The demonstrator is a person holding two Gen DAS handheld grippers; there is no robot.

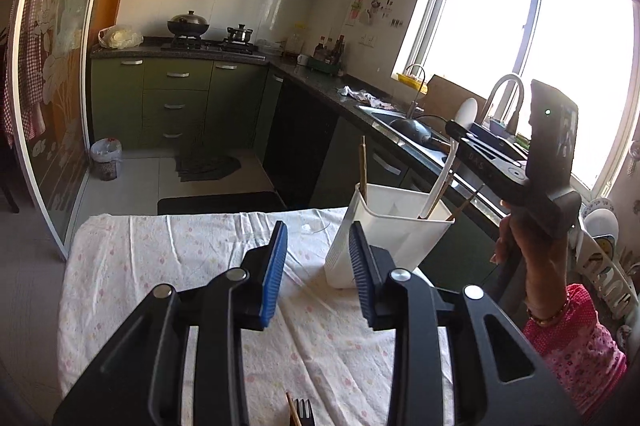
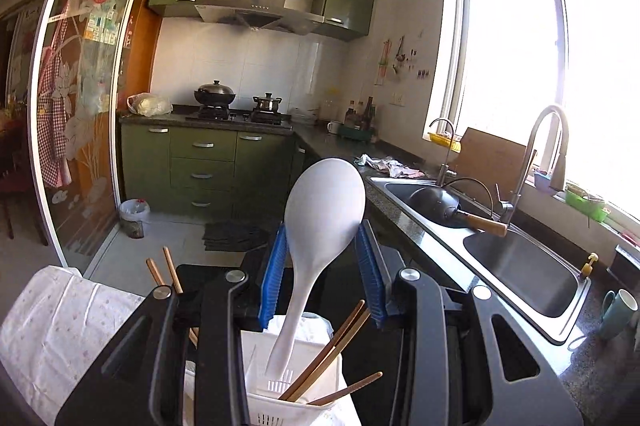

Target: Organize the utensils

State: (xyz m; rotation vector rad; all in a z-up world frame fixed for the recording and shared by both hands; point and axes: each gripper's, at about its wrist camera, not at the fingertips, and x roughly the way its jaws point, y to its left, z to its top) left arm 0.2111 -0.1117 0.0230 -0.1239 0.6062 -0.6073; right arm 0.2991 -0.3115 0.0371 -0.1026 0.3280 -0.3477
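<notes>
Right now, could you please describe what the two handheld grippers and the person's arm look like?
Both the left gripper and the right gripper have black plastic frames with silver pivot pins and ribbed blue finger pads. In the left view, the right gripper's black body shows a small green light. The person wears a pink patterned sleeve and a beaded bracelet.

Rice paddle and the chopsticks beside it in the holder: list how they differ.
The rice paddle is white with a broad oval head; the chopsticks are thin brown sticks. The rice paddle rises higher, held by the right gripper; the chopsticks lean free. Both stand in the white holder.
</notes>
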